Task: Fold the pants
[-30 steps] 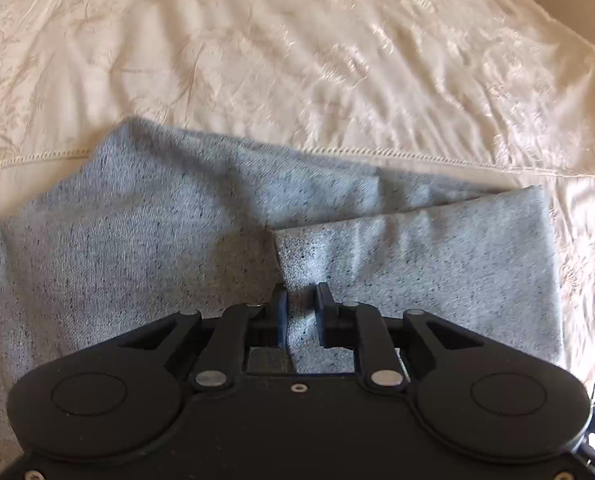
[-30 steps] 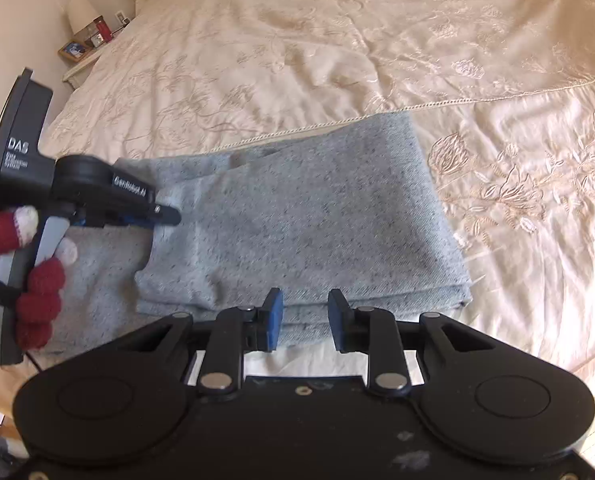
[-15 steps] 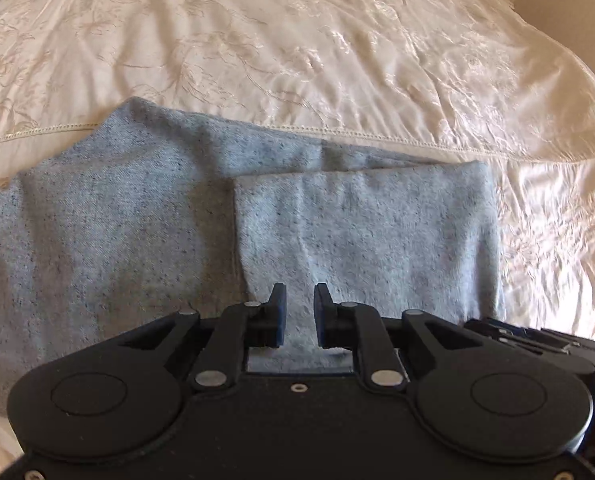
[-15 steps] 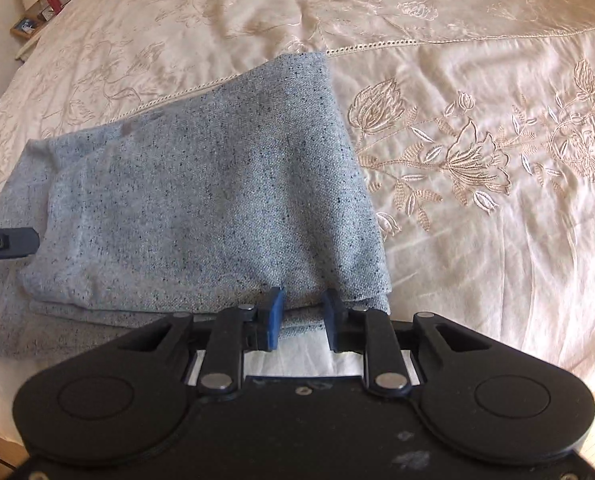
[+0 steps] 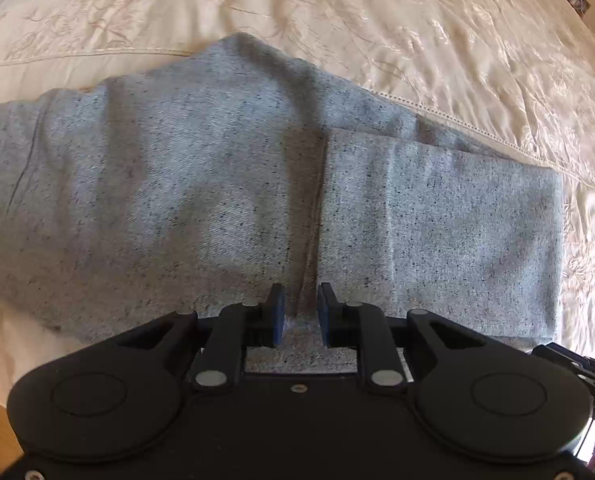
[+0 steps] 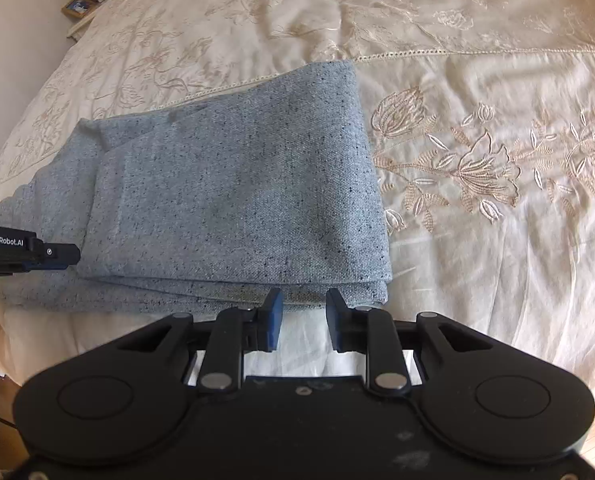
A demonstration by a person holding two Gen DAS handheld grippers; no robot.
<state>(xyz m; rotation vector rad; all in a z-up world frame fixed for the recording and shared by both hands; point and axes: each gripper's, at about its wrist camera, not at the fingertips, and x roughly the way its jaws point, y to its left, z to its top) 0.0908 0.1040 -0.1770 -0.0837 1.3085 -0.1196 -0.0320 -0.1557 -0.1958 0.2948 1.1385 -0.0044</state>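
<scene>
Grey pants [image 6: 233, 200] lay folded on the bedspread [image 6: 477, 80], centre-left of frame — left gripper [image 5: 300, 312] and right gripper [image 6: 303, 316] both released, grasping nothing

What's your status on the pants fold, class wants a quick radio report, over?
Left gripper open, over the pants. Right gripper open, empty, at the near edge. Leg end folded over, pants flat on bedspread. Nothing in the way.
</scene>
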